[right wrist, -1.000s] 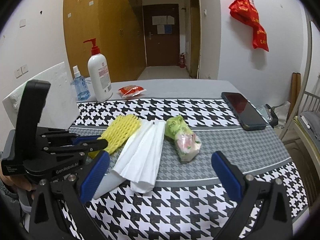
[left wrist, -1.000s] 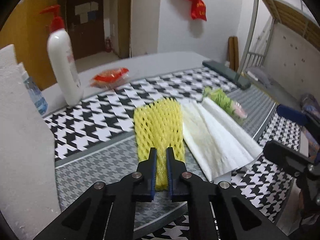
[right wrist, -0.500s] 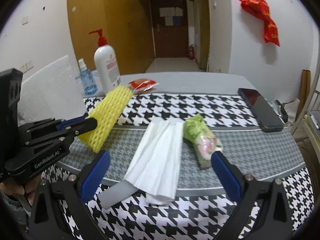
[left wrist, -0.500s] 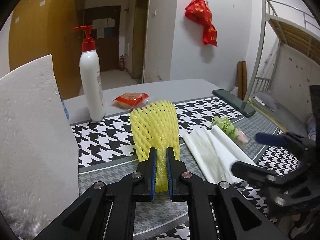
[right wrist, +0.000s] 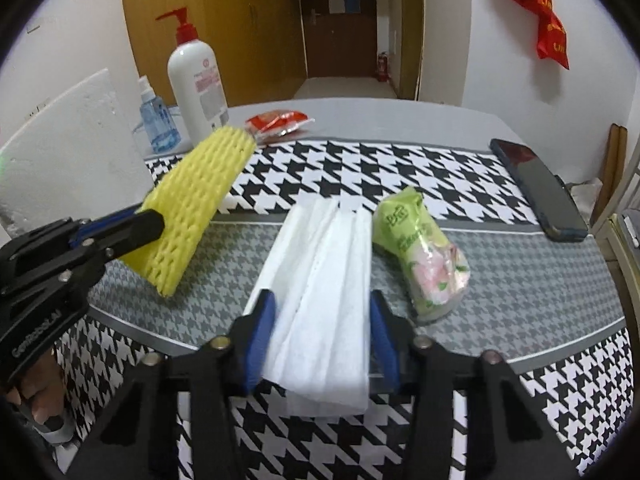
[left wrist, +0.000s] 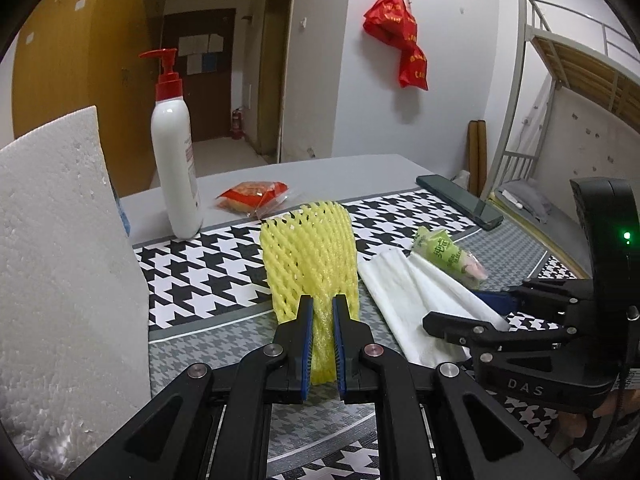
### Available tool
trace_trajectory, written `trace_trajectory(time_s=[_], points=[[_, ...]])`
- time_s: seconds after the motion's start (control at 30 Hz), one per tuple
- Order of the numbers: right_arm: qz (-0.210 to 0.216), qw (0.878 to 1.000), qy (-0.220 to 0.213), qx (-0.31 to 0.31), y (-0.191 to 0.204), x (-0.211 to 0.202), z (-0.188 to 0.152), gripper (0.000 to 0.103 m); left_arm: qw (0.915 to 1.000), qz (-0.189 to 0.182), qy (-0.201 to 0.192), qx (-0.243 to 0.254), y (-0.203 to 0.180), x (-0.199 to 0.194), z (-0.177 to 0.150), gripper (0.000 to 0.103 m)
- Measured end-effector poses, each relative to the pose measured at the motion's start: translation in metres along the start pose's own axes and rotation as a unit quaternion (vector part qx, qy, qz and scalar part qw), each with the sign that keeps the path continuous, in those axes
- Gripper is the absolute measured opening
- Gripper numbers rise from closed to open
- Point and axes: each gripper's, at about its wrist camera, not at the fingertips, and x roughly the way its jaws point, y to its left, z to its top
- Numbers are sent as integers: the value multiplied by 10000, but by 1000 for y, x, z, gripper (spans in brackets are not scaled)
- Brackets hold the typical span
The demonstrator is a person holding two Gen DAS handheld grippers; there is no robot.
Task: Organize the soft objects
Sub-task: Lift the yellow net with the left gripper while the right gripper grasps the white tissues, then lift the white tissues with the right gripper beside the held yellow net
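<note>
Left gripper is pinched tight on the near end of the yellow foam mesh sleeve, holding it tilted up off the desk; in the right wrist view the sleeve runs from centre left toward the upper left of the frame.

Right gripper is low over the desk, jaws closing. The near end of the folded white paper towel sits between the blue pads; the left pad looks about at its edge, the right one just clear of it. The towel lies flat at frame centre.

The green and pink plastic-wrapped tissue pack lies on the desk just right of the towel, untouched.

White pump bottle with red top stands at the upper left.
</note>
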Motion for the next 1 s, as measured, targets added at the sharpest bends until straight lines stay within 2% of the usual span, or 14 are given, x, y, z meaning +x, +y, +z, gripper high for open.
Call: trace_trajectory(time_s=[0.2,0.27,0.43,1.0], points=[[69,9999,-106,-61,7,-2,-1,13,10000,32,0,11,-1,0,0,10],[67,9998,-166,-64,7,-4,-1,11,10000,23,-24,9,-1,-1,0,10],[248,9991,-324,109,4,-16,-1,10,10000,25,-76,7,-1,-3,0,10],[236,9944,-1006,230,13,-67,7,10,9993,-91,-372,41,-5,-23,1,10]])
